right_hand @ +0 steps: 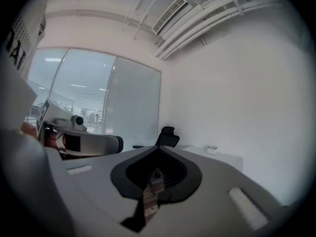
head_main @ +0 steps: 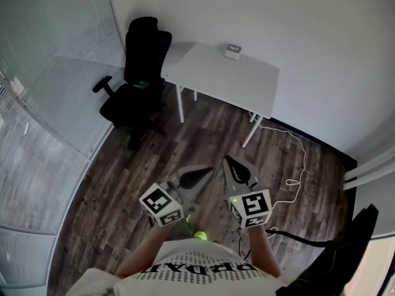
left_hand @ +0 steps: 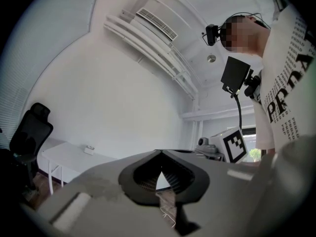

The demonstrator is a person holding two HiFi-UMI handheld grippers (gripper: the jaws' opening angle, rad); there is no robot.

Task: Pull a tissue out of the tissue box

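Observation:
A small white tissue box [head_main: 232, 52] sits at the far edge of a white table [head_main: 216, 82] against the wall, well ahead of both grippers. It also shows small in the left gripper view as the tissue box [left_hand: 89, 149] and in the right gripper view as the tissue box [right_hand: 212, 149]. My left gripper [head_main: 208, 172] and right gripper [head_main: 227, 160] are held side by side over the wooden floor, close to the person's body, pointing toward the table. Both are shut with nothing between the jaws, as seen at the left gripper [left_hand: 160, 152] and the right gripper [right_hand: 159, 148].
A black office chair [head_main: 137, 73] stands left of the table, beside a glass wall with blinds [head_main: 43, 103]. A white cable [head_main: 297, 165] trails over the floor to the right. Dark wooden floor [head_main: 185, 147] lies between me and the table.

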